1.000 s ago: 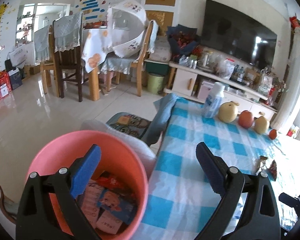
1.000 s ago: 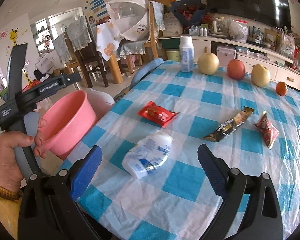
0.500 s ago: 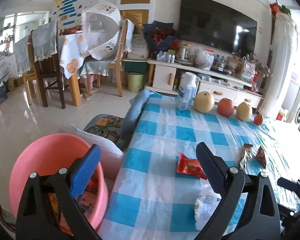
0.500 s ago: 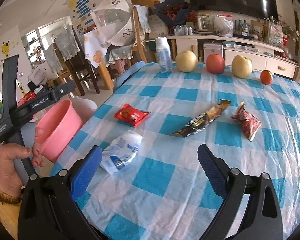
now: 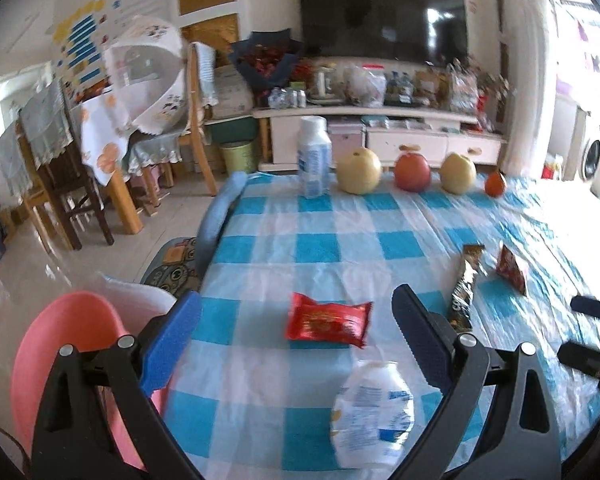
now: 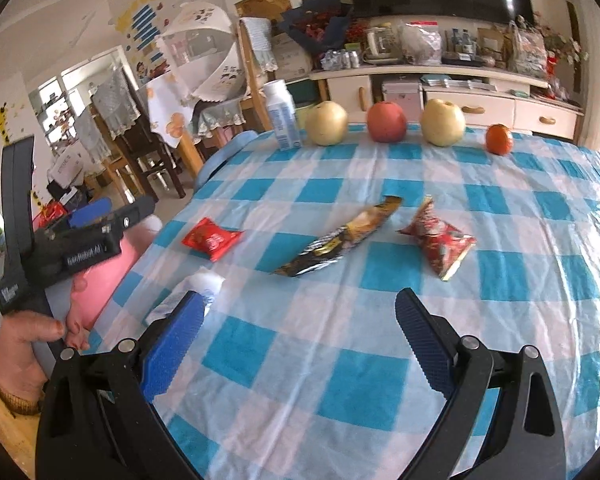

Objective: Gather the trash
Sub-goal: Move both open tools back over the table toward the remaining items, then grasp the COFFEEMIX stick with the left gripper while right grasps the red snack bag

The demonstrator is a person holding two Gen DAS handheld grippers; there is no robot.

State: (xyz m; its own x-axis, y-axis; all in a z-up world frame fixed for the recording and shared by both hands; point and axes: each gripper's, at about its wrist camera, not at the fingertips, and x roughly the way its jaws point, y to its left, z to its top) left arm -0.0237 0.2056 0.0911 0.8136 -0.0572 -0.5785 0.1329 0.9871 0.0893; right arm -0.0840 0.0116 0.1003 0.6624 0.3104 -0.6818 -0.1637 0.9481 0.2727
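Trash lies on the blue checked tablecloth [image 5: 320, 248]: a red wrapper [image 5: 327, 319] [image 6: 211, 238], a crumpled white and blue wrapper [image 5: 374, 410] [image 6: 198, 292], a dark long wrapper [image 5: 464, 288] [image 6: 342, 242] and a red crinkled packet [image 5: 510, 266] [image 6: 438, 242]. A pink bin [image 5: 60, 368] [image 6: 104, 272] stands off the table's left edge. My left gripper [image 5: 296, 340] is open and empty, just short of the red wrapper and above the white wrapper. My right gripper [image 6: 298, 336] is open and empty over the near tablecloth, with the white wrapper beside its left finger.
A white bottle [image 5: 314, 156] [image 6: 283, 118], two pears, an apple [image 5: 412, 172] [image 6: 387, 122] and a small orange [image 6: 499, 139] line the table's far edge. A blue chair back [image 5: 216, 216] stands at the left edge. Dining chairs and a TV cabinet are beyond.
My left gripper has swung right from over the pink bin to over the table by the red and white wrappers. My right gripper has drawn back and turned right; the white wrapper now sits at its left finger.
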